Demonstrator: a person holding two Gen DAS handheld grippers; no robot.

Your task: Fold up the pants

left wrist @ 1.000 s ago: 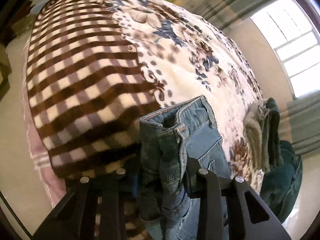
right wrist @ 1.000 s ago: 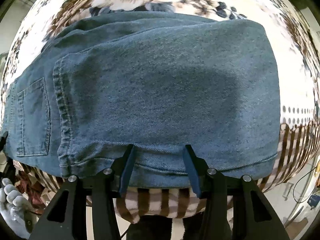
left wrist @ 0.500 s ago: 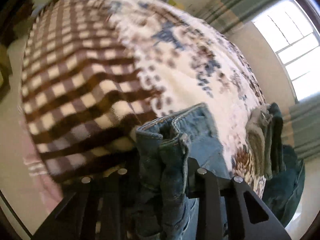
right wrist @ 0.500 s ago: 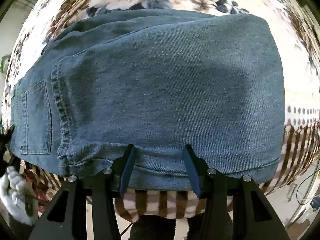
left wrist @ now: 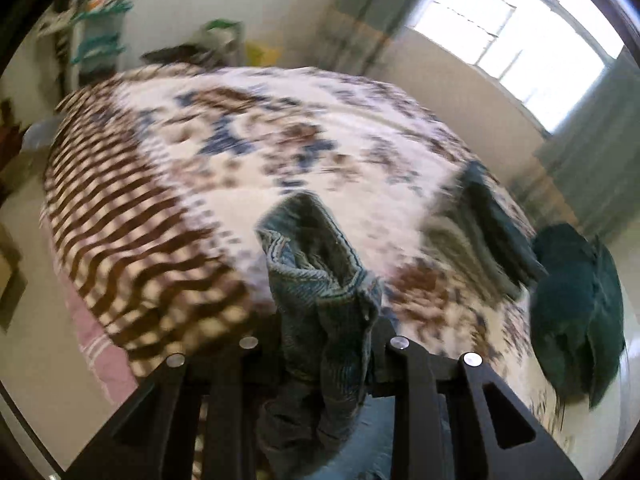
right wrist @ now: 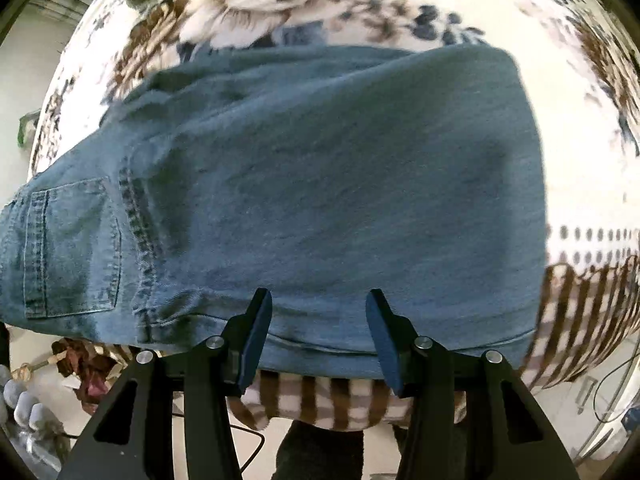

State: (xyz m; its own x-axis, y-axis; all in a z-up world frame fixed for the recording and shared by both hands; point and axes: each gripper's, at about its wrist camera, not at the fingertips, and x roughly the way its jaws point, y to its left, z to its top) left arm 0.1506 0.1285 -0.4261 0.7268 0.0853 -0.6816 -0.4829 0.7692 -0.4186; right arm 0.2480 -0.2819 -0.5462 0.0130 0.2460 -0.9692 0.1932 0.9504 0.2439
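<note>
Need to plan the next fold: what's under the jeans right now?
The jeans lie on the floral and checked blanket, which shows around them. The blanket directly beneath is covered. The left gripper holds bunched denim.

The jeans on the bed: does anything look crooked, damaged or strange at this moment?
No damage shows. The jeans lie folded and fairly flat on the blanket, except the waistband end, bunched and lifted in the left gripper. The right gripper is open at the near edge.

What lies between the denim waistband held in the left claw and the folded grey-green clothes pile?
In the left wrist view, only bare floral blanket separates the jeans in the left claw from the folded pile.
</note>
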